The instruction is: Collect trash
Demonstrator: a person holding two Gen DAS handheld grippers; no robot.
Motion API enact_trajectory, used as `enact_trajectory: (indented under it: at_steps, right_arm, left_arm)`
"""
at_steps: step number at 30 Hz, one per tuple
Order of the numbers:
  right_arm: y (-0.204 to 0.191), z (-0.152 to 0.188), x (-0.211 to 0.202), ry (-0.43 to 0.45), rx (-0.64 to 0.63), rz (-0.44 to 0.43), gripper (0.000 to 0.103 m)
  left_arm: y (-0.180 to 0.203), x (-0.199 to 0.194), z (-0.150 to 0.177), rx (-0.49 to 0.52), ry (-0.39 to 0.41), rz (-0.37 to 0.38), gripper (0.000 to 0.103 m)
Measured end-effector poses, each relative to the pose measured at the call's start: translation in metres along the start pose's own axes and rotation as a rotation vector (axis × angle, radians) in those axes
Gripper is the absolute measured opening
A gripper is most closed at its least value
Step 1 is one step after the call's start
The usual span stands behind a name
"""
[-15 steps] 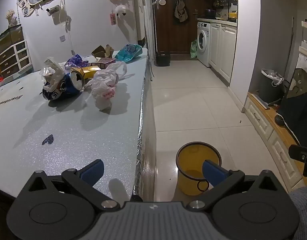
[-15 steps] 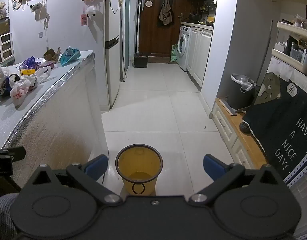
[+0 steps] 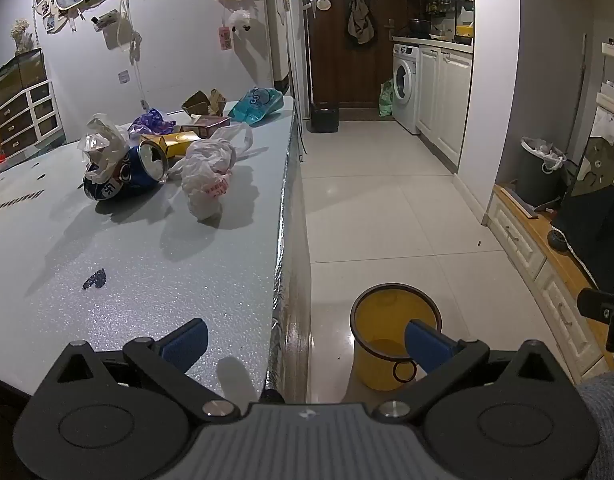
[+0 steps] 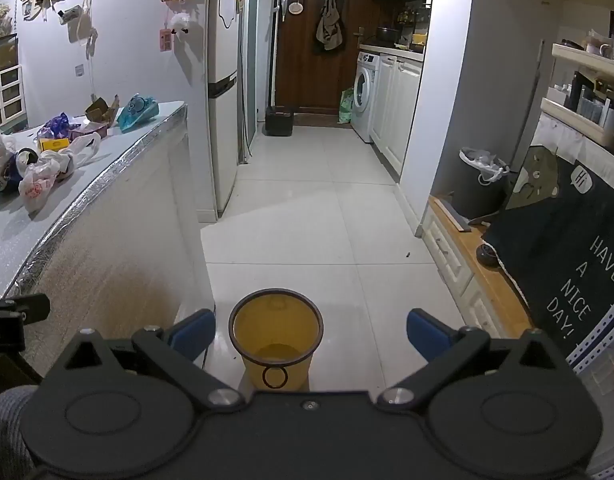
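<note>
nothing has moved since the earlier frame. left tongs (image 3: 303,340) and right tongs (image 4: 311,334) gape wide, empty. trash on desk (image 3: 147,264): crushed can (image 3: 125,172) light, slippery; i'd pinch its dented middle. yellow bin (image 4: 276,340) on floor.

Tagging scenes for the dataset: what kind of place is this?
A home, most likely an apartment kitchen area: washing machine under the counter, tall fridge, and a foil-edged table strewn with trash beside a yellow bin.
</note>
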State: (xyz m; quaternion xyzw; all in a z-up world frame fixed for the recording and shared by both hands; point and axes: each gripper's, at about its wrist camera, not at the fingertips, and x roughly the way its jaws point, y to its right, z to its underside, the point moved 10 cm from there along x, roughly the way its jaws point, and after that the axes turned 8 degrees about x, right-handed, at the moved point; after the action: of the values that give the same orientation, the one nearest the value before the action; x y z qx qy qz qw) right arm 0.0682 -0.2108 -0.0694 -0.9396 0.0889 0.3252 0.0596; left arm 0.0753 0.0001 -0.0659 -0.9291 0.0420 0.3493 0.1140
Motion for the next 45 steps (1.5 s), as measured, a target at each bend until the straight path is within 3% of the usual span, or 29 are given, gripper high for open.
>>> enact_trajectory:
  at_steps: [45]
  right_arm:
    - [-0.0005,0.0,-0.0002,0.001,-0.002,0.003,0.103]
  left_arm:
    - [0.0052,-0.001,-0.0017,-0.003,0.003,0.003,0.103]
